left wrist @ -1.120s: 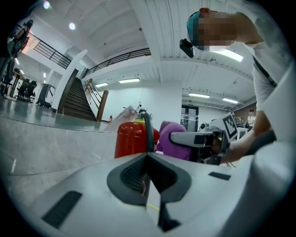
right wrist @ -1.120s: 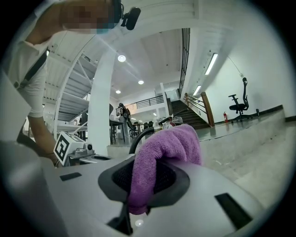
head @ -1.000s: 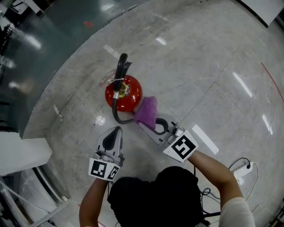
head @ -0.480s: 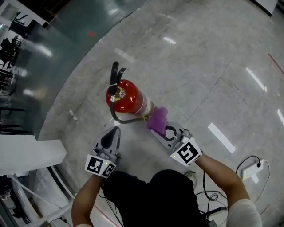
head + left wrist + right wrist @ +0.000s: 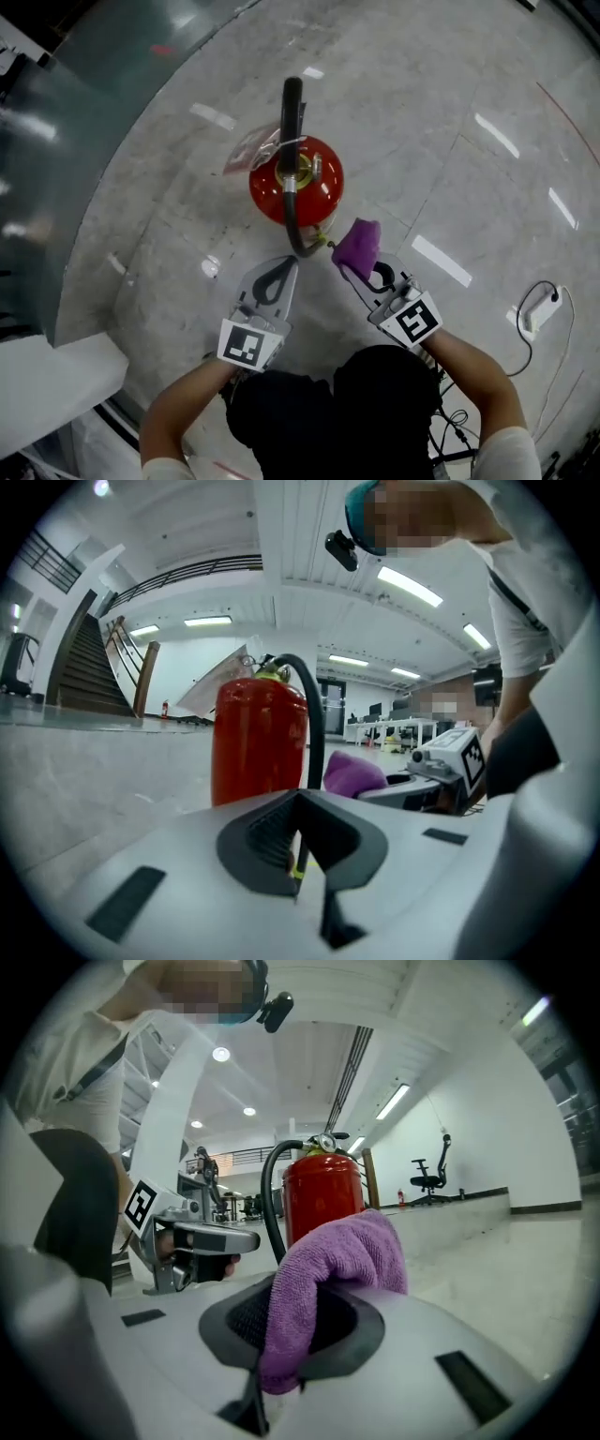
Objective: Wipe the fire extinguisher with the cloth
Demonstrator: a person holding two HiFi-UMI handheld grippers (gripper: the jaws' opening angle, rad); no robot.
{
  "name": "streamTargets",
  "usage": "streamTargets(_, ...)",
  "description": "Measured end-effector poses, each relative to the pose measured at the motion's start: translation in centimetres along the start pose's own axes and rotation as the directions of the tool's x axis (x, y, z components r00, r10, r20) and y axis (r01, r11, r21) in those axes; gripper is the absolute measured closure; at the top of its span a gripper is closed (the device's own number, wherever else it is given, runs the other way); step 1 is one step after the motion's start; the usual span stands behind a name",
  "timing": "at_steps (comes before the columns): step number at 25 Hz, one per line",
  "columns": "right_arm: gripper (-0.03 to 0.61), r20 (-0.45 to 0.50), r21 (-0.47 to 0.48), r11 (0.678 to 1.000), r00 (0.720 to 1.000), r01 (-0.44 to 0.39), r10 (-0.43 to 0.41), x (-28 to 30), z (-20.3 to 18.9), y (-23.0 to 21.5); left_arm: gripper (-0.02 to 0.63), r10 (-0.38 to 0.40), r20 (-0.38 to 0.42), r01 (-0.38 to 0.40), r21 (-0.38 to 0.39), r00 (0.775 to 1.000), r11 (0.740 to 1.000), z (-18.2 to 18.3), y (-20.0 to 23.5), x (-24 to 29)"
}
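fire extinguisher [image 5: 296, 183]: stood upright on floor [image 5: 450, 141], black hose [image 5: 290, 217] looping toward both grippers.
right gripper [image 5: 281, 1354]: jaws clenched on purple cloth [image 5: 337, 1260], just beside fire extinguisher.
left gripper [image 5: 298, 855]: jaws pressed together, empty, near hose.

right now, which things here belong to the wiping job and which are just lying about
Part of the job:
- fire extinguisher, upright on the floor
- purple cloth, clamped in the right tongs

Just lying about or idle:
- power strip with its cable on the floor
- office chair in the background
- left tongs, shut on nothing
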State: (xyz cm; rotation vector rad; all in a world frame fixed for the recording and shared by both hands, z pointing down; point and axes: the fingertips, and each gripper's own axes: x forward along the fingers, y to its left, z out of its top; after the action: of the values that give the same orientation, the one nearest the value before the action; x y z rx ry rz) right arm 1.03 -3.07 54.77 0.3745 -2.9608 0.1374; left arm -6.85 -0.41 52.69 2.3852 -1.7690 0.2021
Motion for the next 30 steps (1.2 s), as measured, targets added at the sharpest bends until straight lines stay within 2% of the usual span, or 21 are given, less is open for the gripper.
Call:
streamTargets(3,0.523,-0.027,0.011,0.992,0.992,0.123,-0.123,0.6,0.5,0.2,0.609,-0.091,0.000,0.091,-0.042,0.996,0.995,-0.9,0.1,-0.2)
streamTargets(5,0.523,-0.010,0.008,0.977,0.977,0.214,-0.214,1.1,2.0,0.0,0.609,-0.137,-0.010,0.136,-0.064,0.990,0.989,-1.3,0.6,-0.4)
streamTargets(8,0.523,-0.055,0.009,0.942,0.941,0.335,-0.334,0.6,2.9,0.1,0.609,-0.159,-0.013,0.157,-0.107,0.987,0.982,-1.0,1.5,-0.8)
streamTargets(10,0.523,-0.112,0.000,0.926,0.920,0.379,-0.376,0.1,3.0,0.3,0.609,-0.144,0.000,0.143,-0.119,0.990,0.983,-0.7,2.4,-0.9)
streamTargets(12,0.523,-0.119,-0.020,0.922,0.915,0.387,-0.386,-0.1,3.1,1.2,0.609,-0.121,0.001,0.121,-0.113,0.993,0.986,-1.0,3.1,-1.3)
streamTargets(17,0.523,-0.073,0.027,0.894,0.893,0.448,-0.445,-0.4,0.7,3.0,0.609,-0.132,0.029,0.134,-0.085,0.991,0.987,-0.9,2.4,-1.5)
streamTargets(20,0.523,-0.056,0.049,0.890,0.891,0.453,-0.450,-0.8,-2.0,3.3,0.609,-0.157,0.031,0.157,-0.013,0.987,0.987,-1.4,1.2,-1.0)
streamTargets(23,0.523,-0.058,0.102,0.874,0.880,0.475,-0.472,-1.4,-3.7,3.5,0.609,-0.182,0.002,0.181,0.045,0.983,0.982,-1.3,0.1,-0.7)
streamTargets(27,0.523,-0.088,0.102,0.894,0.899,0.436,-0.429,0.2,-5.7,5.5,0.609,-0.176,-0.019,0.177,0.063,0.984,0.982,-1.3,0.1,-2.0)
streamTargets(30,0.523,-0.099,0.107,0.889,0.895,0.445,-0.436,2.6,-8.9,4.8,0.609,-0.162,-0.020,0.163,0.043,0.987,0.986,-2.8,1.8,-1.3)
